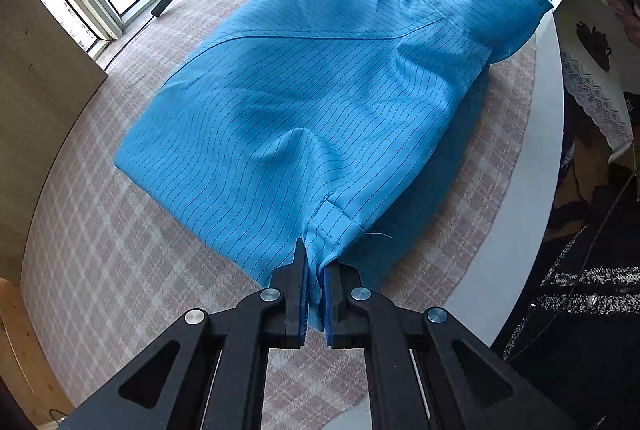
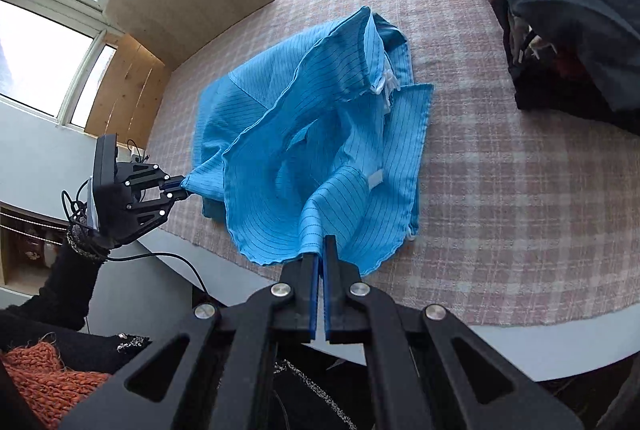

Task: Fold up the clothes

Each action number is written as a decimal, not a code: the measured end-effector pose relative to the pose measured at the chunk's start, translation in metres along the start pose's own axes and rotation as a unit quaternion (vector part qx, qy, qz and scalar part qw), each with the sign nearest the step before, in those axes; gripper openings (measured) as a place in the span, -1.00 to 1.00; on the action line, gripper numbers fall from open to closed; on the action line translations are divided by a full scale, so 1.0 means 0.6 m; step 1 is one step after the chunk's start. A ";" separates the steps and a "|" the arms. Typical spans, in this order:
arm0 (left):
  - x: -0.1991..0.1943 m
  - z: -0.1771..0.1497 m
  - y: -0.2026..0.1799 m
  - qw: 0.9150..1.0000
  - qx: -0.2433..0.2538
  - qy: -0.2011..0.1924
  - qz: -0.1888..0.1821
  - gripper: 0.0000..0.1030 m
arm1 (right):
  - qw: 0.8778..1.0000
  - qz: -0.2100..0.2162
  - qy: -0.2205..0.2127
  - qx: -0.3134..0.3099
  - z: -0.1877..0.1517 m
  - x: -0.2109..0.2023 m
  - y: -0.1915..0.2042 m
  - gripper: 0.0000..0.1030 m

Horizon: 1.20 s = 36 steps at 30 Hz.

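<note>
the tabletop [image 2: 500, 190] carries the blue striped garment [image 1: 320, 90], half lifted on its checked cloth; my left tongs [image 1: 316, 270] clamp a hem corner, my right tongs [image 2: 321, 258] clamp the near edge; i judge both should travel level, keeping the fold taut.

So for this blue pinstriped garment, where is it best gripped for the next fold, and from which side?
Grip the blue pinstriped garment at its stitched hem corners nearest the table's near edge, coming in low from that side. The hem is thick and lifts clear of the plaid tablecloth. The left gripper and right gripper already pinch it that way.
</note>
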<state>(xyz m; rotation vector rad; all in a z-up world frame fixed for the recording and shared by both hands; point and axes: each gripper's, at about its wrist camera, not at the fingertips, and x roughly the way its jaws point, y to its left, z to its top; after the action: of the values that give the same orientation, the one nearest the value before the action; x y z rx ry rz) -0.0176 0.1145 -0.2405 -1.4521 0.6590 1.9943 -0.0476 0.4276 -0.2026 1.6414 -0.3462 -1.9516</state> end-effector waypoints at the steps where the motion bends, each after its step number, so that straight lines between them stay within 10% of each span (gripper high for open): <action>1: 0.006 -0.005 -0.001 1.000 -0.005 0.002 -0.006 -0.90 | 1.000 -0.002 0.003 0.006 -0.007 0.009 -0.006 -0.97; 12: -0.009 -0.045 0.012 0.998 -0.040 0.032 -0.033 -0.56 | 0.995 -0.035 0.087 -0.029 -0.069 0.011 -0.001 -0.87; 17: -0.121 -0.035 0.071 0.992 -0.106 -0.030 -0.064 -0.49 | 0.995 -0.042 0.008 -0.088 -0.039 -0.130 0.057 -0.68; 22: -0.134 0.074 0.130 0.985 -0.142 -0.101 0.006 -0.31 | 0.971 -0.129 -0.124 -0.162 0.082 -0.115 0.141 -0.68; 32: 0.075 0.192 0.141 0.968 -0.236 -0.085 -0.028 -0.33 | 0.974 -0.157 -0.075 -0.144 0.231 0.214 0.091 -0.73; 36: 0.107 0.149 0.191 0.951 -0.288 -0.084 -0.074 -0.85 | 0.982 -0.142 -0.042 -0.121 0.236 0.255 0.024 -1.00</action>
<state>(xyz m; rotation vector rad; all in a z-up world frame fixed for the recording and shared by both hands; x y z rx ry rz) -0.1731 0.1049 -0.2704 -1.5605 -0.1260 2.2596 -0.1947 0.3073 -0.2897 1.5168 0.0999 -2.1771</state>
